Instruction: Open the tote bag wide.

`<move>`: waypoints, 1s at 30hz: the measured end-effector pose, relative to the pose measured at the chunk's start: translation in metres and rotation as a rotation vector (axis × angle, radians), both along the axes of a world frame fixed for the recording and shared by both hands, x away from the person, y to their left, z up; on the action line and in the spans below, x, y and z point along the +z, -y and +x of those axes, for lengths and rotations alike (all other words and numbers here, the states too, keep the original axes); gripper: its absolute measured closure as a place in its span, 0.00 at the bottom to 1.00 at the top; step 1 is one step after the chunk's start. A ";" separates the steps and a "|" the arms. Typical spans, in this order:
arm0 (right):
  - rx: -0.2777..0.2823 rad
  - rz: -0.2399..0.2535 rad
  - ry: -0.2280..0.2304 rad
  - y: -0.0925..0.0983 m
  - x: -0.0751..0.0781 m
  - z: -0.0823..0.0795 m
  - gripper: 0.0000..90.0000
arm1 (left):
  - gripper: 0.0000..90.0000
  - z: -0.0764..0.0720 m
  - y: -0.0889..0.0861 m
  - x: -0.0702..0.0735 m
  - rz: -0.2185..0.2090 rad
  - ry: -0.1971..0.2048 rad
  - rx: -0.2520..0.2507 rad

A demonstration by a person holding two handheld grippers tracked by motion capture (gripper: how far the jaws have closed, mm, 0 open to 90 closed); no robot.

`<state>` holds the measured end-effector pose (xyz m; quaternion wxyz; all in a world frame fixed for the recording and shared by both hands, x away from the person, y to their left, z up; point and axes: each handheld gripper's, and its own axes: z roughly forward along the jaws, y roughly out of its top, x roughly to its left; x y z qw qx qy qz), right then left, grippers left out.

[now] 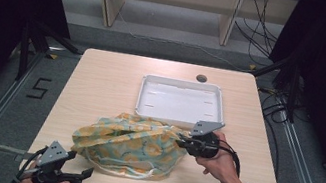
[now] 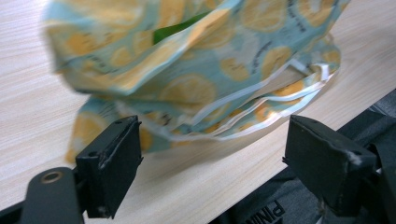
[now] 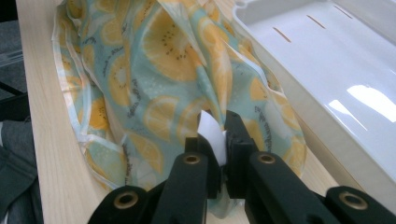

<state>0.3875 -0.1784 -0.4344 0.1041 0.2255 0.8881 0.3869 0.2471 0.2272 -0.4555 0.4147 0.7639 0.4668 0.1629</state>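
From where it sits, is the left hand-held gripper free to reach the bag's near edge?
Probably yes: the left hand-held gripper is open, the bag lies just ahead, nothing between.

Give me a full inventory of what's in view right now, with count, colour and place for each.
lemon-print bag: one, pale blue-green with yellow lemon slices, crumpled on the near half of the table, its right end pulled up.
white tab: one, on the bag, pinched between the right gripper's jaws.
tray: one, white, shallow, at the table's far centre.
table: one, light wood.
right gripper: one, black, shut on the bag's white tab, in the person's right hand.
left gripper: one, black, jaws open, at the near left edge, short of the bag.
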 end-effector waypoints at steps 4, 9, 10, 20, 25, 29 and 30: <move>-0.015 0.007 -0.003 0.018 0.003 -0.006 0.98 | 0.20 0.000 0.000 0.000 0.003 -0.001 0.002; -0.028 0.005 -0.001 0.031 0.005 -0.010 0.98 | 0.20 0.000 0.001 0.000 -0.006 0.001 0.004; -0.025 0.001 0.005 0.037 0.006 -0.011 0.98 | 0.20 0.000 0.001 0.000 0.000 -0.001 0.004; -0.052 -0.015 -0.026 0.061 0.005 -0.016 0.98 | 0.20 0.000 0.002 -0.001 -0.003 -0.002 -0.014; -0.069 -0.014 -0.026 0.075 0.004 -0.016 0.98 | 0.20 0.000 0.003 -0.001 0.001 -0.004 -0.024; -0.082 -0.018 -0.039 0.084 0.004 -0.018 0.98 | 0.20 0.000 0.002 -0.001 -0.005 -0.004 -0.024; -0.087 -0.020 -0.039 0.086 0.004 -0.018 0.98 | 0.20 0.000 0.002 -0.001 -0.004 -0.004 -0.023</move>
